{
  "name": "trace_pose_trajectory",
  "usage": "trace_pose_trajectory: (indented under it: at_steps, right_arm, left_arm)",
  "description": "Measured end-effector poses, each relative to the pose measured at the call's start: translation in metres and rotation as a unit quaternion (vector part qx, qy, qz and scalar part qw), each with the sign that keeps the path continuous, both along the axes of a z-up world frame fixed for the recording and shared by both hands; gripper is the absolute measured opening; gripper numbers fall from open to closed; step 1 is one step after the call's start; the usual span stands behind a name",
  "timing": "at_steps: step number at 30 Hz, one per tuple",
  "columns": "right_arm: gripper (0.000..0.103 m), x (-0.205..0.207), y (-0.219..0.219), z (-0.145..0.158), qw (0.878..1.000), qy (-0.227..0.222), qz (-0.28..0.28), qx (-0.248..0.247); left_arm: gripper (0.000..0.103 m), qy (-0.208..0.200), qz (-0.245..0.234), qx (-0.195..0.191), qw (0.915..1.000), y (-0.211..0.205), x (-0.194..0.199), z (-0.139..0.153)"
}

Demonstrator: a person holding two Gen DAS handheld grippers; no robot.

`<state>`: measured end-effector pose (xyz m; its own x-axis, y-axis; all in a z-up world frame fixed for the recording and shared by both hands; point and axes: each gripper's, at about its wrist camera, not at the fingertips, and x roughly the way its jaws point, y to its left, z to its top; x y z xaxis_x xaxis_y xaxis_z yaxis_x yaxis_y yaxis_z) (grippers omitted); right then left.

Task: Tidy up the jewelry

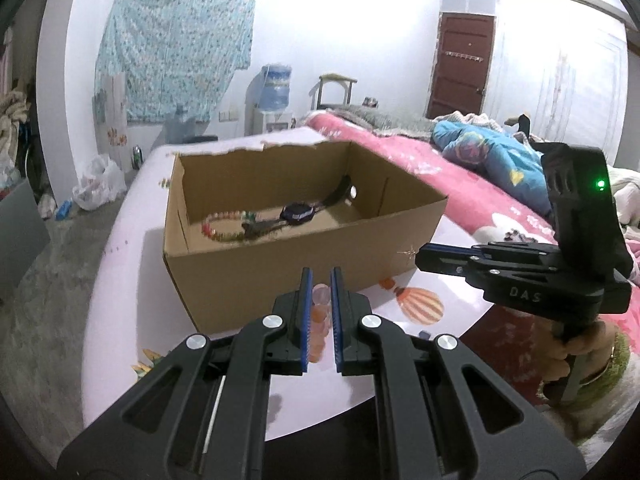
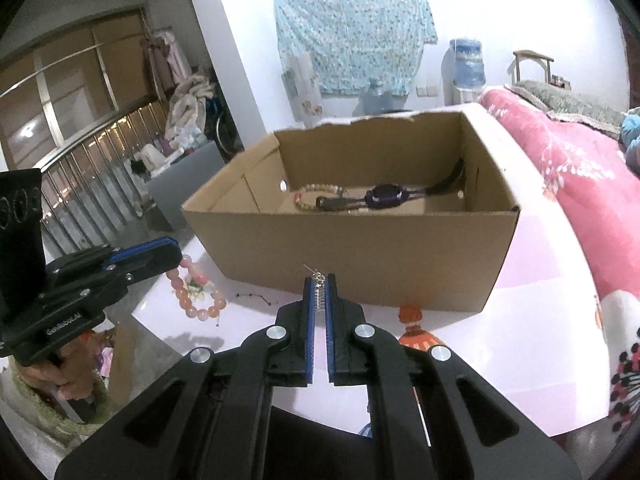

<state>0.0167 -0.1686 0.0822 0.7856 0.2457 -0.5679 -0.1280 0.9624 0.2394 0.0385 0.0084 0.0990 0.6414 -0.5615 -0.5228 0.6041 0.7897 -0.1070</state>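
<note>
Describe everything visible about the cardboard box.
The cardboard box is plain brown corrugated board, rectangular, open-topped, its far wall's upper edge torn ragged. Small round holes pierce its end walls. It stands upright on the pale patterned table. Inside lie a beaded bracelet and a dark watch, its strap leaning up one end wall.

White walls; a pale blue floral cloth (image 1: 176,56) hangs on the far one. Below it a water dispenser (image 1: 274,92) with blue bottle, and a wooden chair (image 1: 336,90) beside. Brown panelled door (image 1: 460,66) at right. Bed with pink floral cover (image 2: 568,168). Grey concrete floor (image 1: 48,280). Metal railing (image 2: 88,168) under large windows. Light is bright and washed out.
</note>
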Motion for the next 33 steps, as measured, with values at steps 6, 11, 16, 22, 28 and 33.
trace_pose_trajectory:
  at_steps: [6, 11, 16, 22, 28, 33]
  right_arm:
    - [0.005, -0.004, -0.011, 0.034, 0.999, -0.043, 0.005, 0.006]
    - [0.005, 0.008, -0.023, 0.063, 0.997, -0.077, 0.017, 0.011]
    - [0.005, 0.031, -0.036, 0.074, 0.996, -0.077, 0.030, 0.028]
    - [0.005, 0.069, -0.048, 0.065, 0.997, -0.049, 0.039, 0.043]
    - [0.005, 0.096, -0.055, 0.053, 0.998, -0.028, 0.037, 0.041]
    - [0.005, 0.106, -0.064, 0.050, 0.999, -0.033, 0.028, 0.032]
  left_arm:
    - [0.008, -0.031, -0.017, -0.029, 0.9990, -0.002, -0.010, 0.037]
    - [0.008, -0.060, -0.023, -0.057, 0.9963, -0.001, -0.002, 0.073]
    - [0.008, -0.061, -0.022, -0.066, 0.9957, -0.006, 0.025, 0.090]
    - [0.008, 0.009, -0.029, -0.066, 0.9974, -0.022, 0.080, 0.078]
    - [0.008, 0.119, -0.028, -0.020, 0.9922, -0.054, 0.147, 0.034]
    - [0.008, 0.204, -0.033, -0.001, 0.9784, -0.079, 0.188, -0.005]
